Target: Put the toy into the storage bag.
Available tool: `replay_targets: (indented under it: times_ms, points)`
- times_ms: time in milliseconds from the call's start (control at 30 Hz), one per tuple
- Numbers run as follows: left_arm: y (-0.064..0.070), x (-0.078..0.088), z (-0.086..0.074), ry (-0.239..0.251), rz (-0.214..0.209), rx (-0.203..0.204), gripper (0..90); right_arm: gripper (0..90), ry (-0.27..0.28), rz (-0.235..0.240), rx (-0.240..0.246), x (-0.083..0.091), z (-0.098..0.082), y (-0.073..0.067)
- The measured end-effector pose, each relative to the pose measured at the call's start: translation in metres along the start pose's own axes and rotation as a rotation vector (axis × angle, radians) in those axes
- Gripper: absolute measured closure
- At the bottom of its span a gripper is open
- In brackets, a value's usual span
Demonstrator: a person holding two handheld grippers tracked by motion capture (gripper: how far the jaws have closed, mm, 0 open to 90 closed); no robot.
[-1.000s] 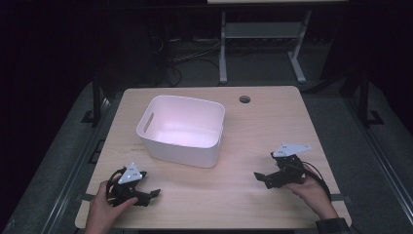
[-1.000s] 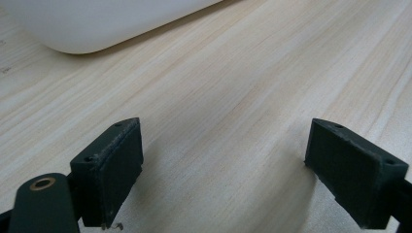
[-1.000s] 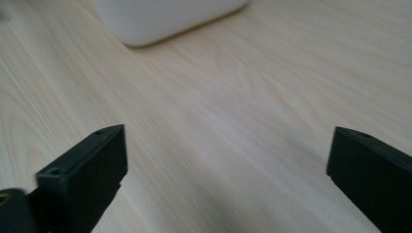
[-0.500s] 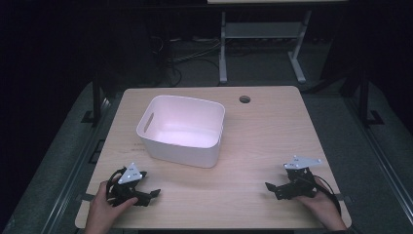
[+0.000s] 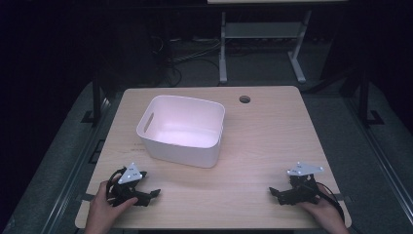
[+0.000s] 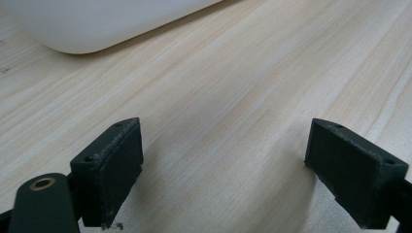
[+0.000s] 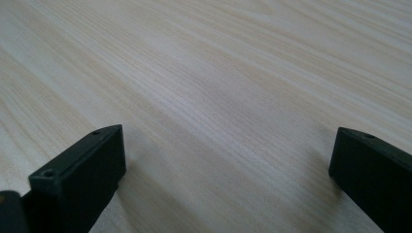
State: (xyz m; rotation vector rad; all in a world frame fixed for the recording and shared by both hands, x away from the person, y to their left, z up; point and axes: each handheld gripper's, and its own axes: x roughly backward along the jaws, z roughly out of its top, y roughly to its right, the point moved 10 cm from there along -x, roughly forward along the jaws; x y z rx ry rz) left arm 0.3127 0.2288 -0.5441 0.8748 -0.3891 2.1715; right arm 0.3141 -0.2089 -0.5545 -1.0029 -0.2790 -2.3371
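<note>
We see the white bin (image 5: pixel 182 129) on the wood surface (image 5: pixel 272 131), open side up, nothing visible inside. Left gripper (image 5: pixel 152 194) rests on the surface near the bin's front-left corner, jaws spread wide, holding nothing; bin wall (image 6: pixel 107 22) shows ahead of it. Right gripper (image 5: pixel 274 193) rests on the surface well apart from the bin, off its front-right, jaws spread, holding nothing.
</note>
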Motion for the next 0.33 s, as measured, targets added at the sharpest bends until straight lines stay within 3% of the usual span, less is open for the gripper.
replay_targets:
  times_ms: [333]
  points:
    - [-0.0001, 0.0, -0.0001, -0.001, 0.0, -0.001, 12.8, 0.0, 0.001, -0.006, -0.005, 0.0, -0.0001, 0.0004]
